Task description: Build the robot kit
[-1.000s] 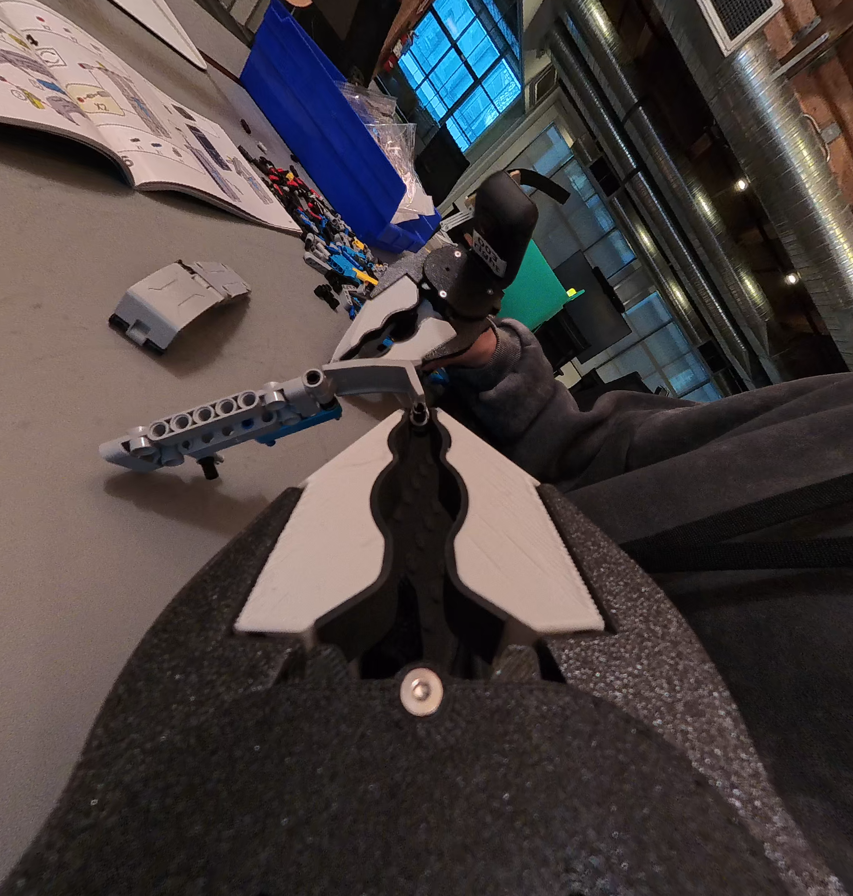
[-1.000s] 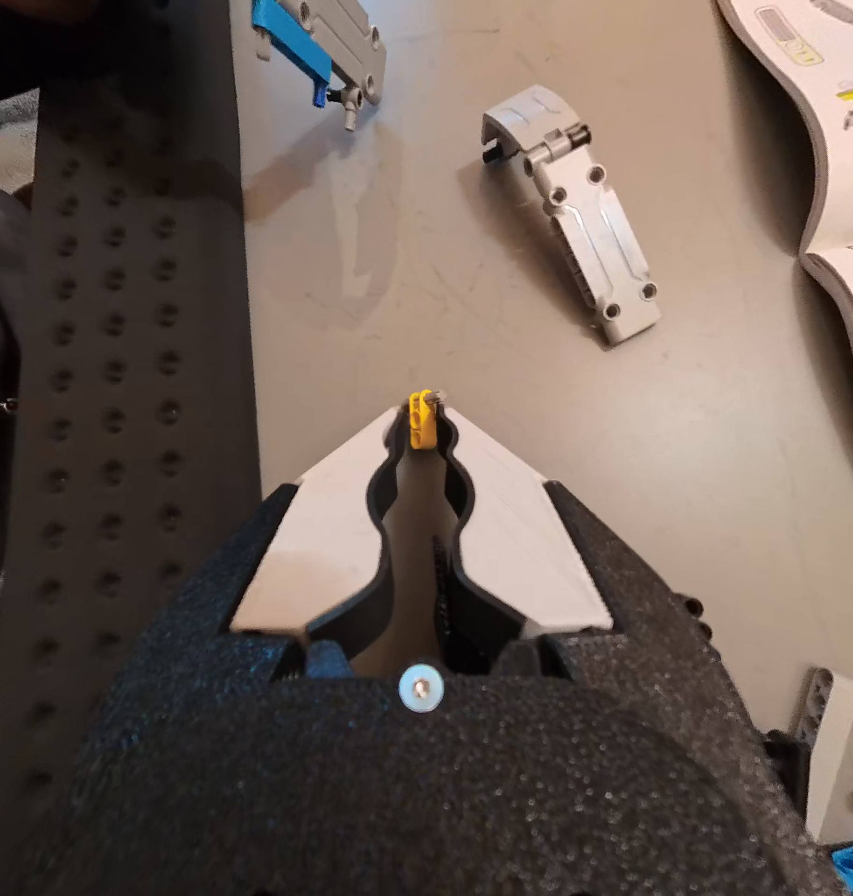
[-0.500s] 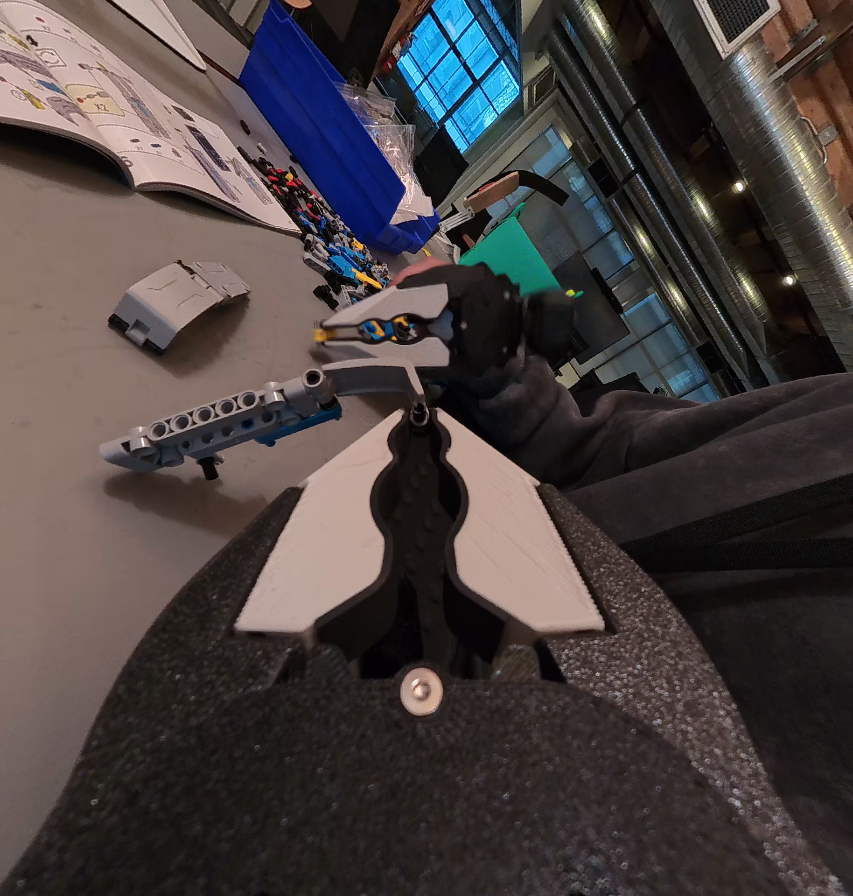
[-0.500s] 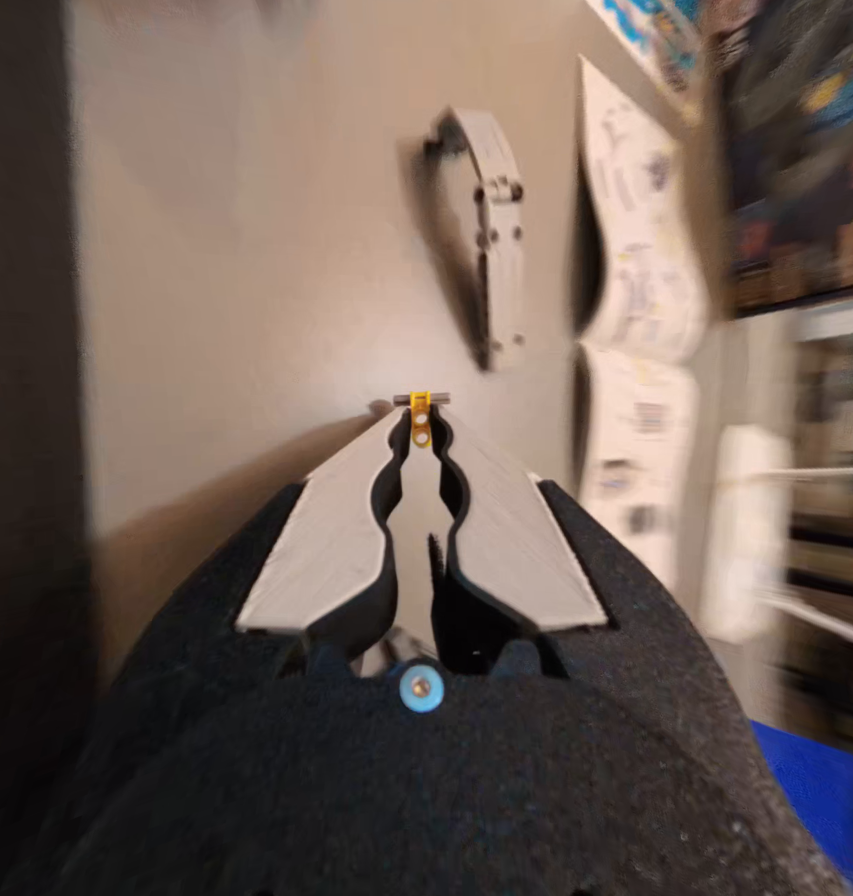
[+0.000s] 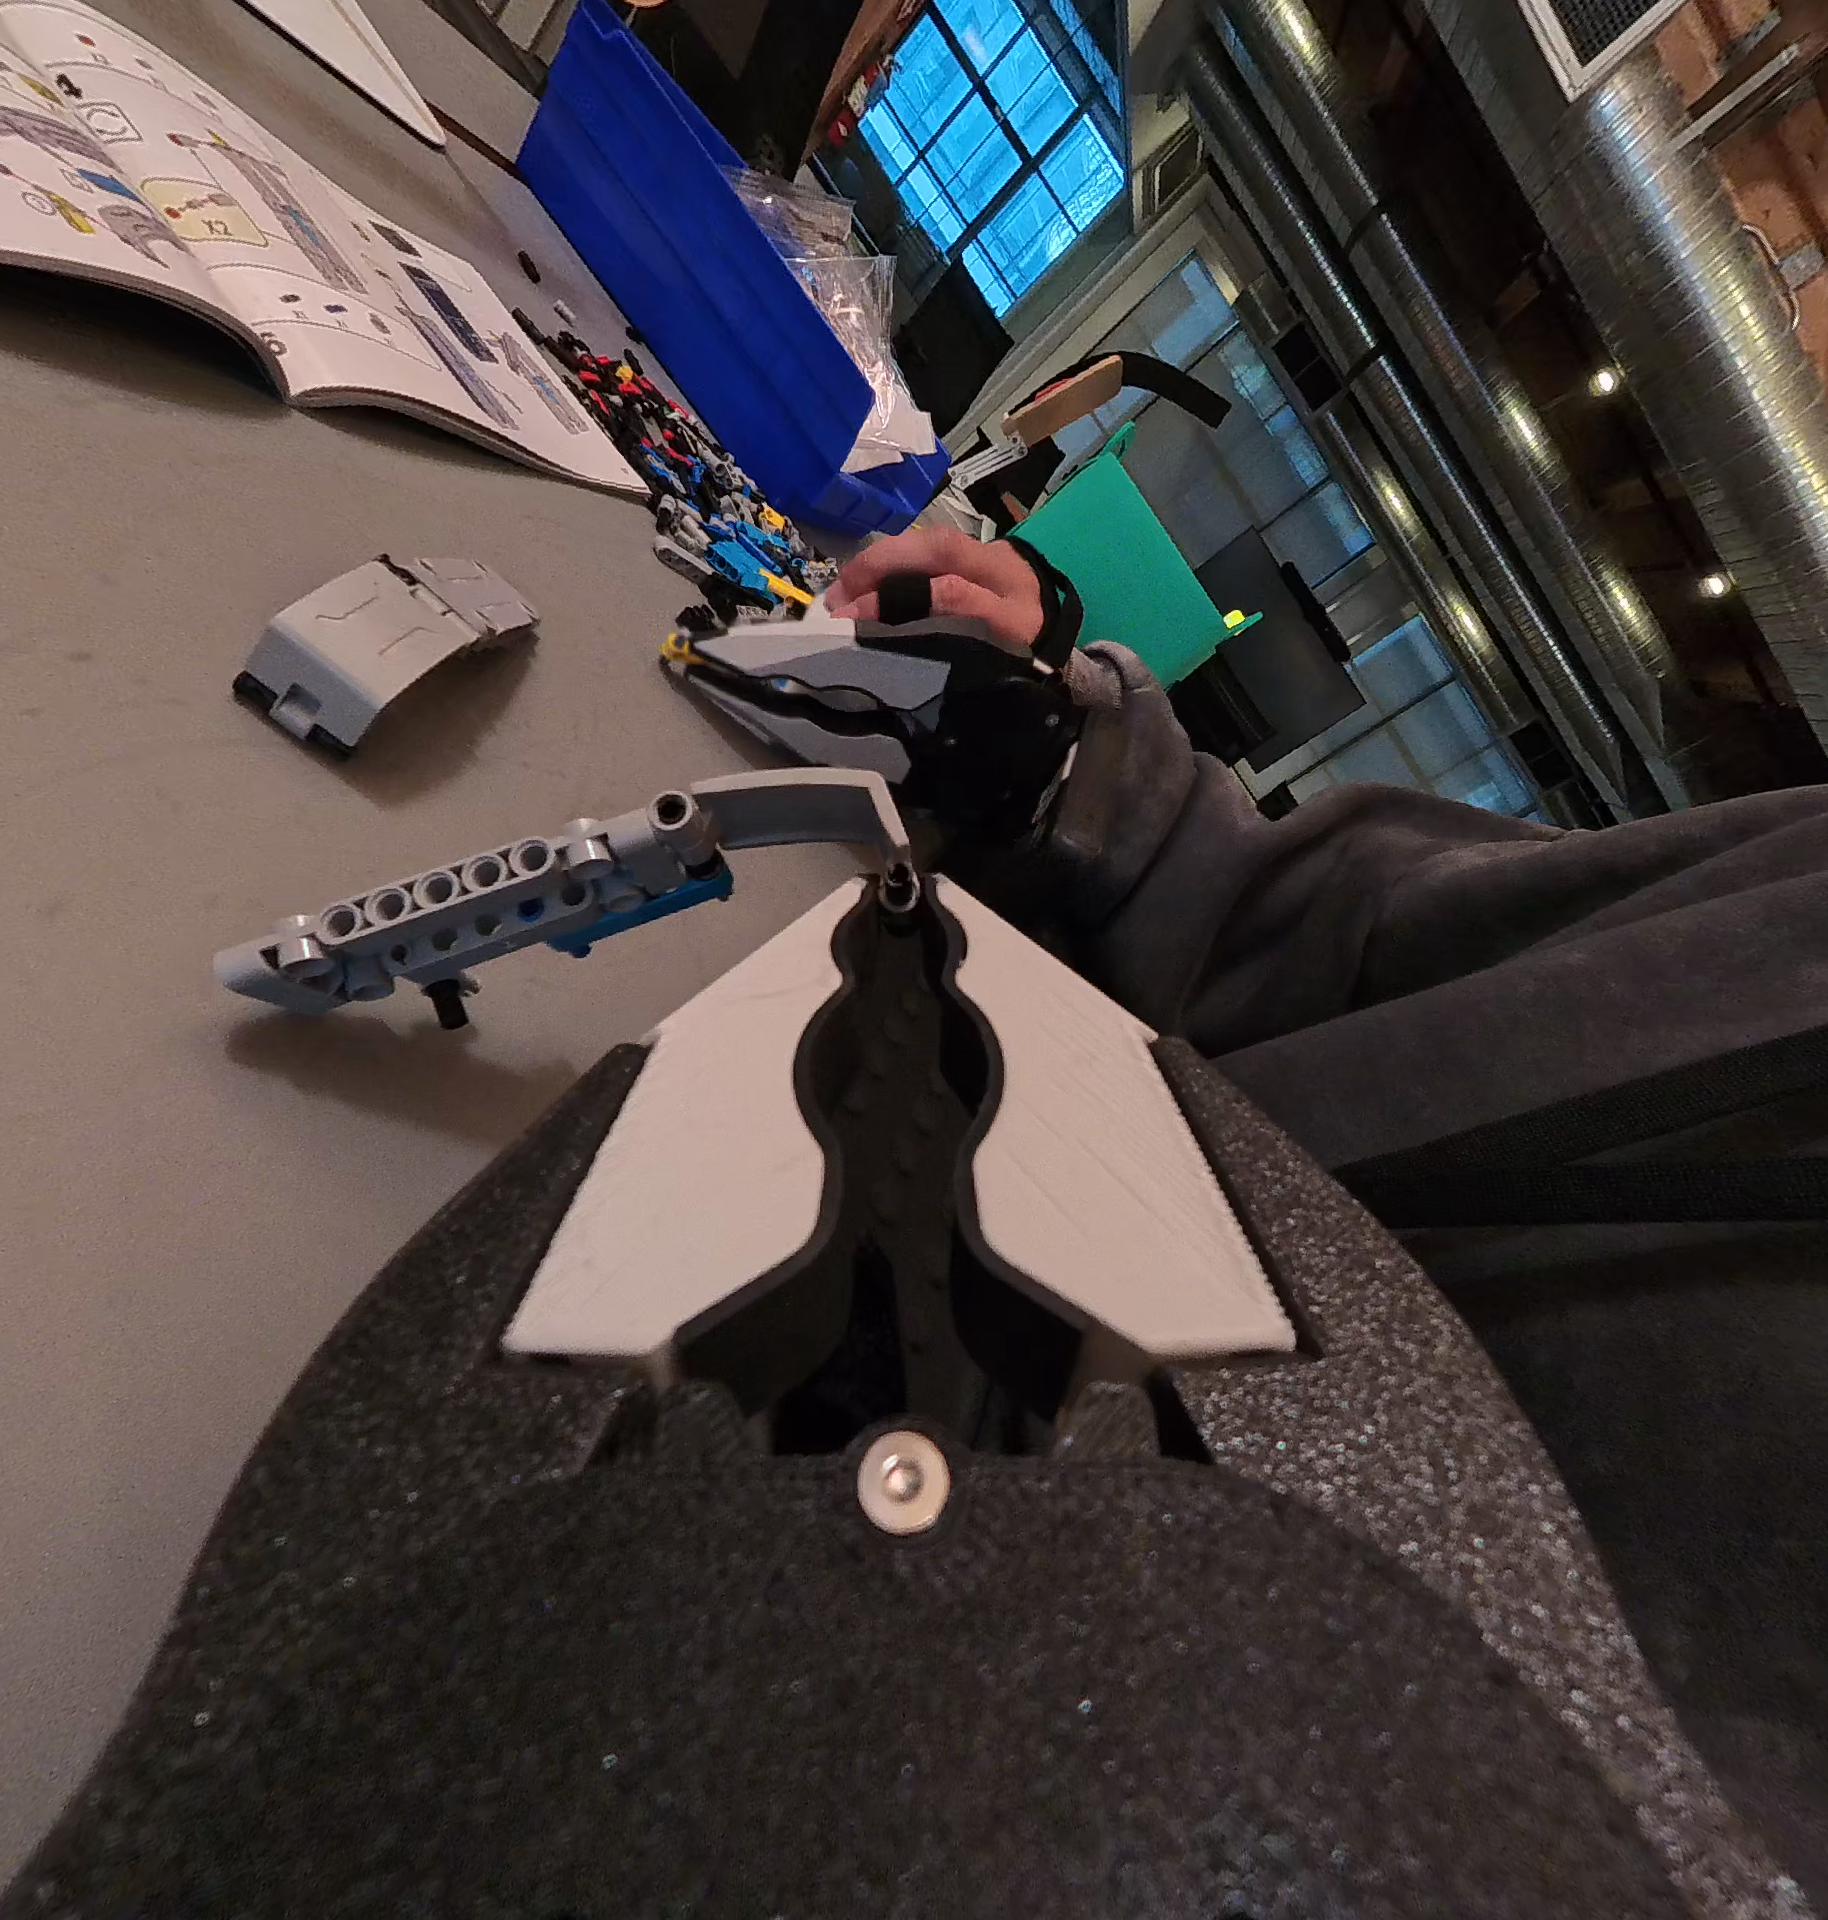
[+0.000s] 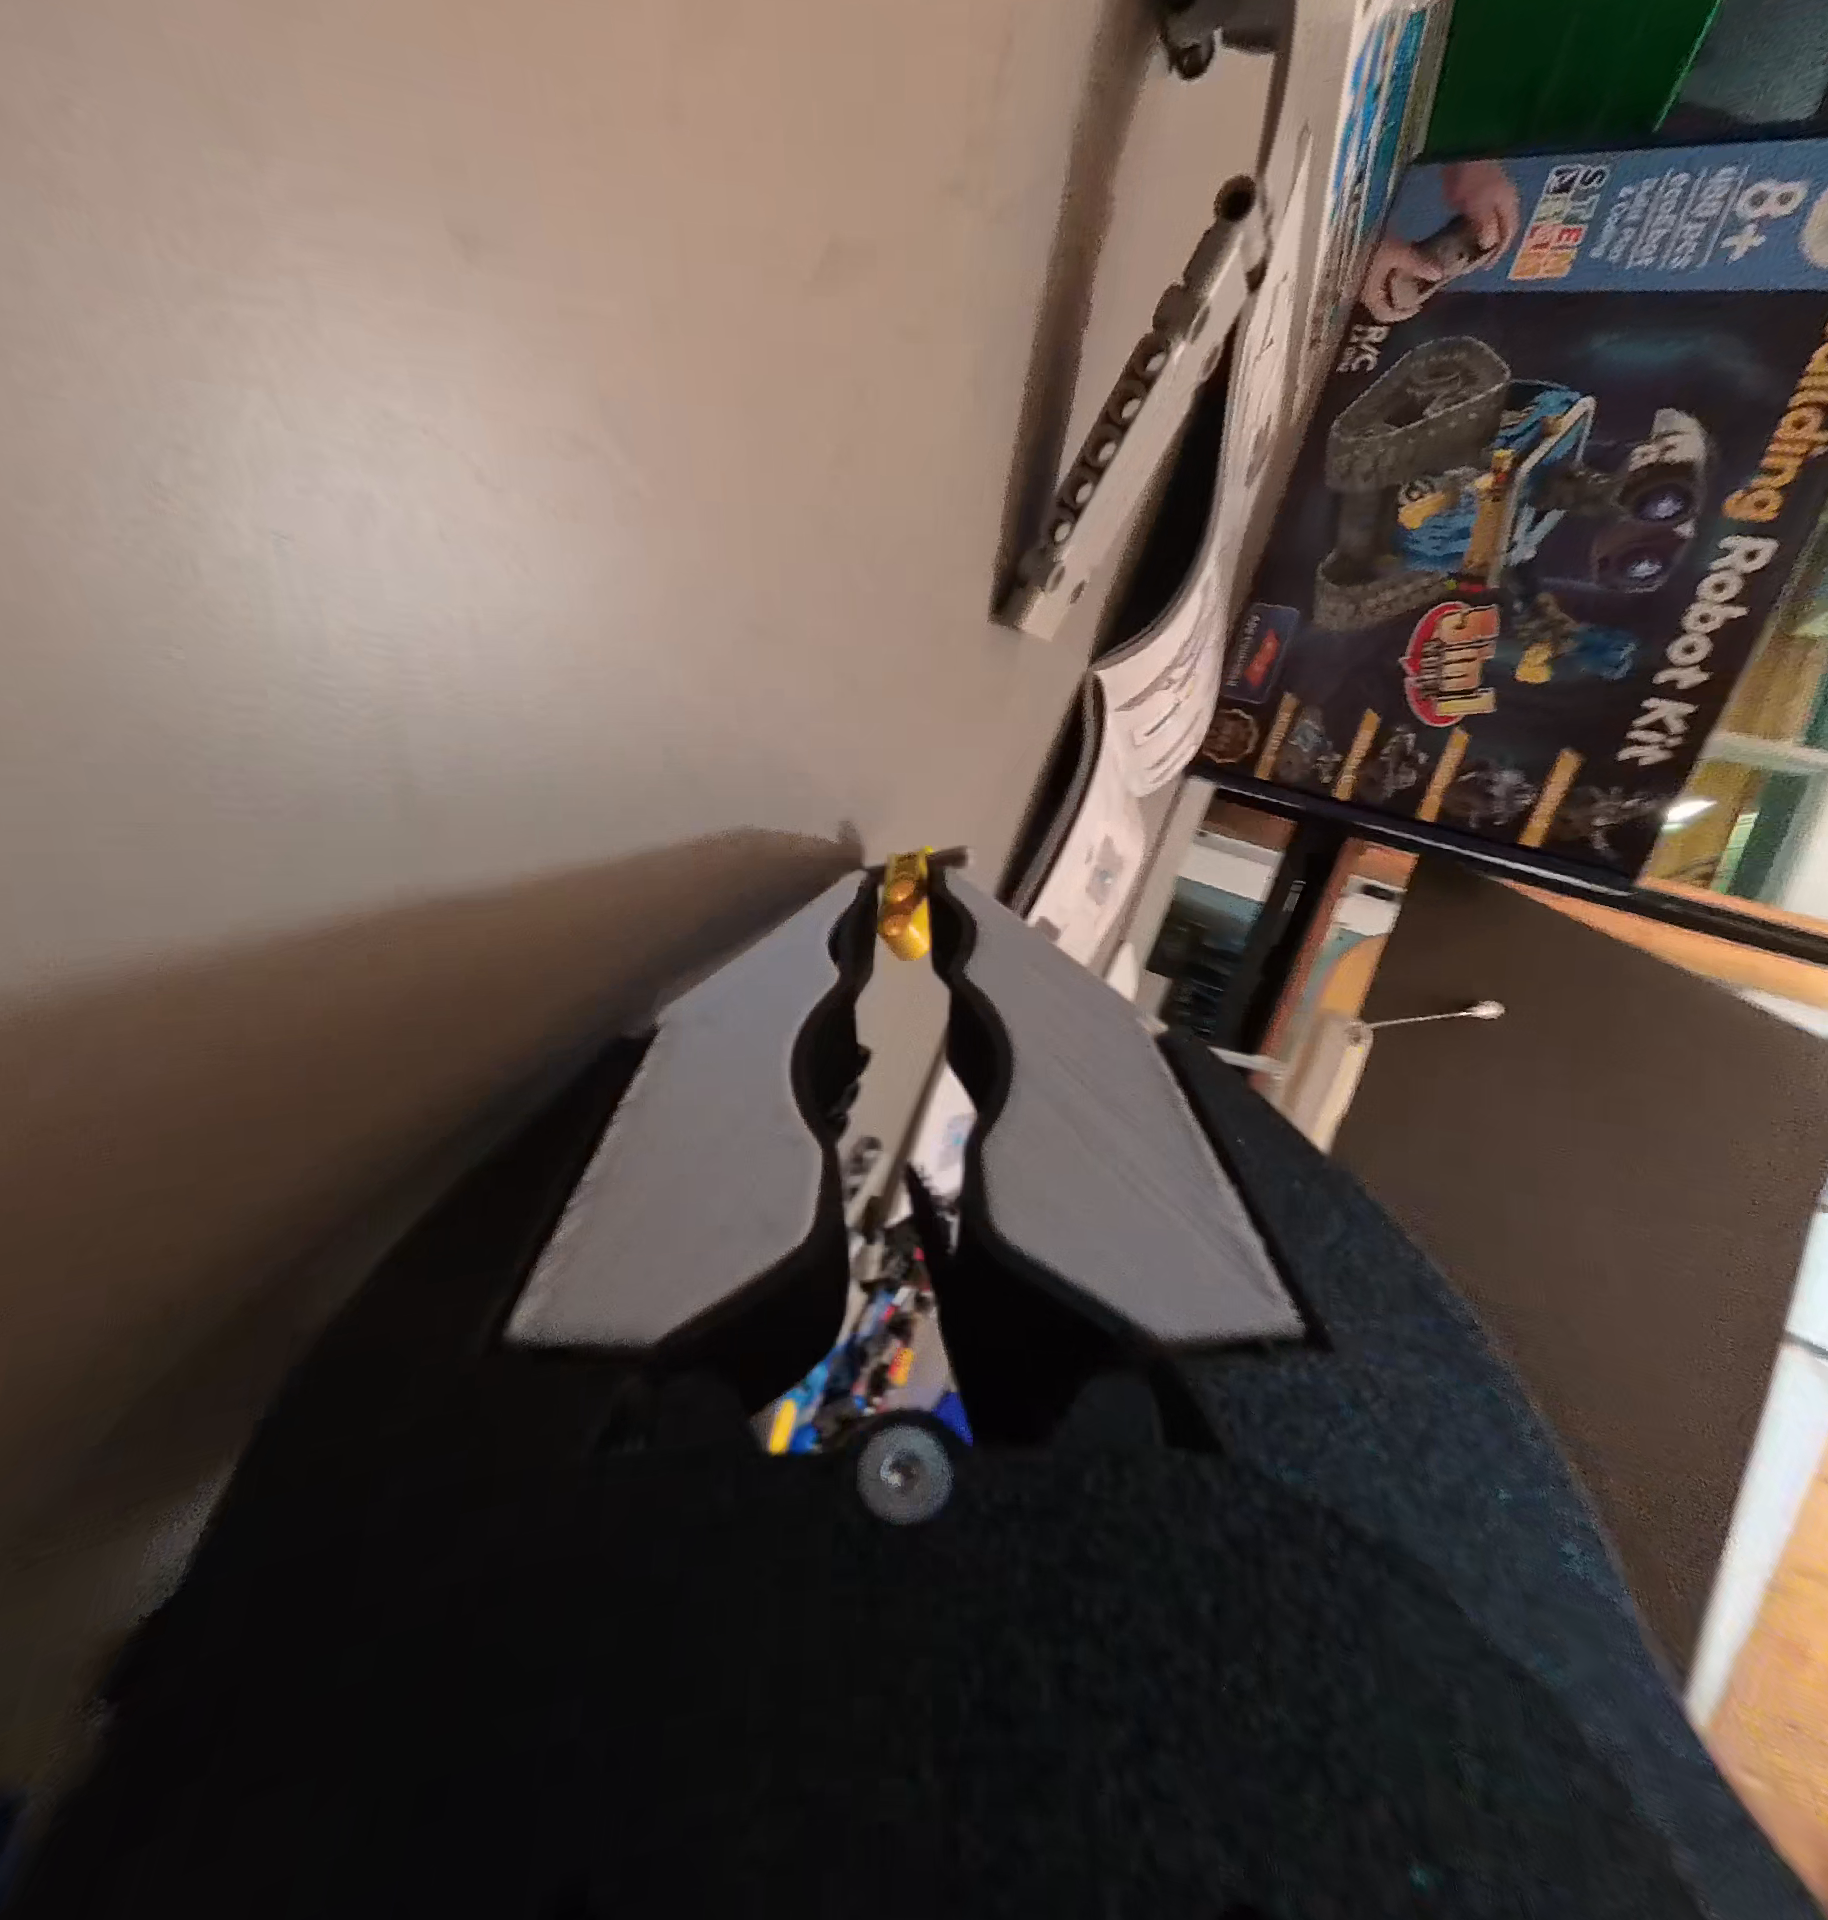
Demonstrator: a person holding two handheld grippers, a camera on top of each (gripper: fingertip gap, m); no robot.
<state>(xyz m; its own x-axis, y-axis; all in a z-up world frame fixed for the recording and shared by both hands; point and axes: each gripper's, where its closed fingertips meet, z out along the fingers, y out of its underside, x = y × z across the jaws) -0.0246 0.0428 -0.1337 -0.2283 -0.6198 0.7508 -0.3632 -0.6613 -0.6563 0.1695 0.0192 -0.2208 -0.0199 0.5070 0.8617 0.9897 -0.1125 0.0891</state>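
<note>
1. The left gripper (image 5: 897,896) has its jaws closed on a small pin at the curved end of a grey and blue beam assembly (image 5: 474,909), held just above the grey table (image 5: 110,1143).
2. The assembly's long axis runs out to the left of those fingertips.
3. The right gripper (image 6: 915,894) is pinched on a small yellow connector with a thin axle (image 6: 905,914).
4. In the left wrist view that right gripper (image 5: 681,660) sits just beyond the assembly, tips pointing left, with a pile of small bricks (image 5: 702,499) behind it and a grey curved panel (image 5: 370,655) to its left.

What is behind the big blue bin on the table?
Clear plastic bags poke up over the blue bin, with dark windows far off. Its blue wall hides what is inside. In front of it lies a pile of small colourful pieces, beside the open booklet.
</note>
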